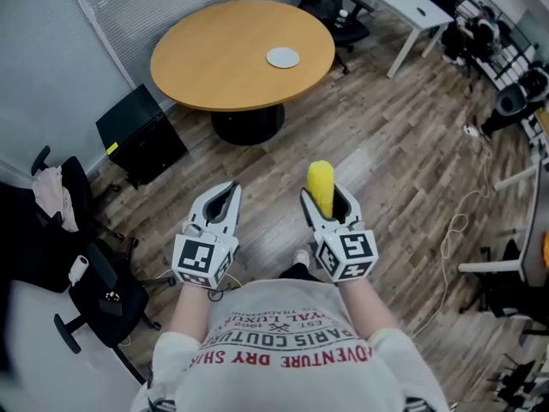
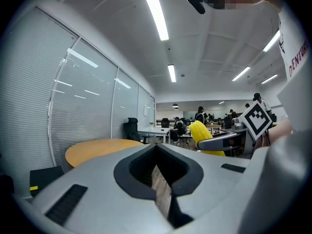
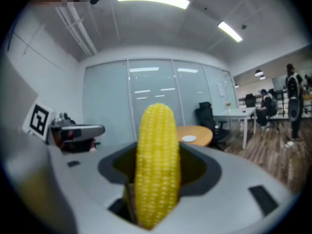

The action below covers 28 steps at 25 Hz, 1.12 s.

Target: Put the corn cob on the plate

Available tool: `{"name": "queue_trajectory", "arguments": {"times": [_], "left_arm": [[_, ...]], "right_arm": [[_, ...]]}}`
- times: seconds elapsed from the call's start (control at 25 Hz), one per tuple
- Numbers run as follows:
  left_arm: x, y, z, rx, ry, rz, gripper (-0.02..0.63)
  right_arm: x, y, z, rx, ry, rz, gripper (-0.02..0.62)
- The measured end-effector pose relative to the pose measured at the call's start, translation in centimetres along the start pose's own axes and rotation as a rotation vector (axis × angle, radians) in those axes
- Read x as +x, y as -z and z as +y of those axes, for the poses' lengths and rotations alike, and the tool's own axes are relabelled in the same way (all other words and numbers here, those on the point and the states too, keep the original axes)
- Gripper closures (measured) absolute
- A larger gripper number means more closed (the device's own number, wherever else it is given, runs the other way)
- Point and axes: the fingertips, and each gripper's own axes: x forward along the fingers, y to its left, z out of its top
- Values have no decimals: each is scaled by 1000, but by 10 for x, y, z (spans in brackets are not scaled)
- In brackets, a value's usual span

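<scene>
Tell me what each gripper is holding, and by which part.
Right gripper clamps the corn cob near its lower end; most of the cob sticks out past the jaws. Left gripper is shut, holding nothing.

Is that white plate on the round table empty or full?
Empty: the plate shows bare white, and the corn cob sits clamped in the right gripper.

Shirt (image 1: 287, 342), print upside down to the head camera: dark lines "ROYAL LUXUR…", "EST", "PARIS COUTUR…"; red line "…VENTURE DRY SHIR…". Year beside "EST" not legible. Left gripper view: red fragment "…ENTUR…" on the same shirt (image 2: 298, 57).
</scene>
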Motion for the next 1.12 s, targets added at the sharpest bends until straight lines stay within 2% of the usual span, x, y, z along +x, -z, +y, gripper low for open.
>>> {"name": "queue_trajectory", "arguments": {"times": [0.36,0.6,0.88,1.12], "left_arm": [[116,-16,-34,2,-37,-30,574],[166,-15,-55,8,-17,-10,574],[216,-9,-38,-10,-35,5,574],[273,-6,-1,-27,-16,5,574]], "right_arm": [[39,-25,-105,-40,-76,25,333],[57,-27,-157,-12,-60,51,333],[94,-29,-187,-6,-76,70,332],[153,-36,-208,34,-66,84,331]]}}
